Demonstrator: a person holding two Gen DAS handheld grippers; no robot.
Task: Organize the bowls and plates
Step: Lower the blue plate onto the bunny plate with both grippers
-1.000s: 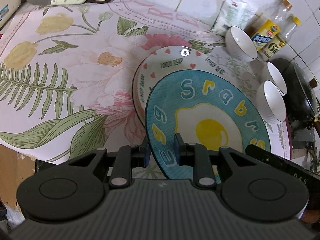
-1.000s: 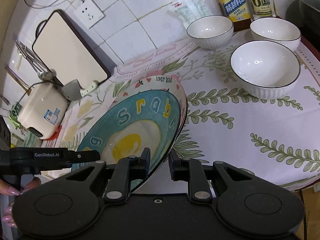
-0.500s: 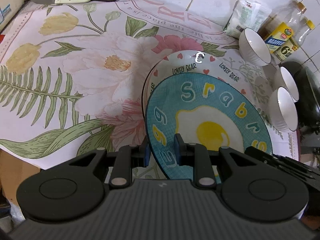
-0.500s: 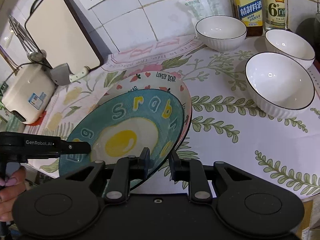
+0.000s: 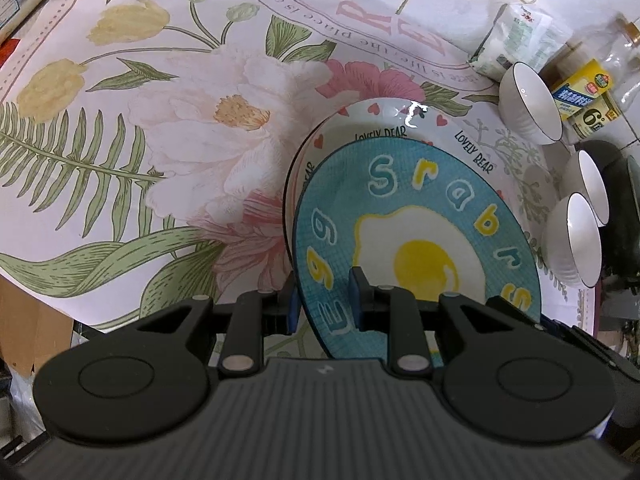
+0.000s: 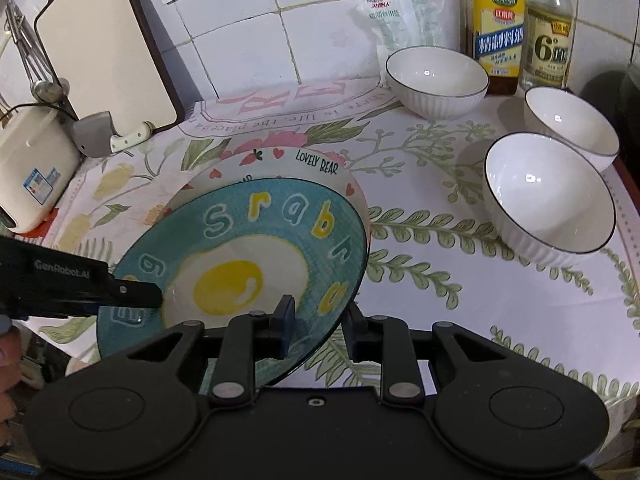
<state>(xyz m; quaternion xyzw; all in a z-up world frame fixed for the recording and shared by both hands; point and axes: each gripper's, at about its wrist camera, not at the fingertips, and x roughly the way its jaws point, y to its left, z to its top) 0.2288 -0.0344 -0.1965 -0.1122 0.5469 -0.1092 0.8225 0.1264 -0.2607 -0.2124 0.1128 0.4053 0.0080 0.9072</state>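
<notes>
Low in the centre of both wrist views sits the blue egg plate (image 5: 420, 240), and both tools have it. At lower centre of the left wrist view, the left gripper (image 5: 324, 300) pinches the plate's near-left rim, one blue pad on the underside, the other pressed on the painted face beside the letter "E". Over in the right wrist view, the right gripper (image 6: 318, 320) clamps the plate's lower-right edge, one finger on the face near the yolk, the other under the rim. At the left edge of that view, the left tool's black arm reaches in onto the plate.

Behind and beneath the blue egg plate lies the white "Lovely Bear" plate (image 5: 400, 116), flat on the floral tablecloth (image 5: 160, 140); the blue one overlaps most of it, leaving only its far rim showing. Whether the two plates touch, I cannot tell.

Up in the right half of the right wrist view stand three white bowls, well apart from the plates: one bowl by the bottles (image 6: 436, 80), a far-right bowl (image 6: 572, 124), and a big near bowl (image 6: 548, 204). Two bottles (image 6: 520, 28) line the tiled wall, with a cutting board (image 6: 104, 48) at upper left.
</notes>
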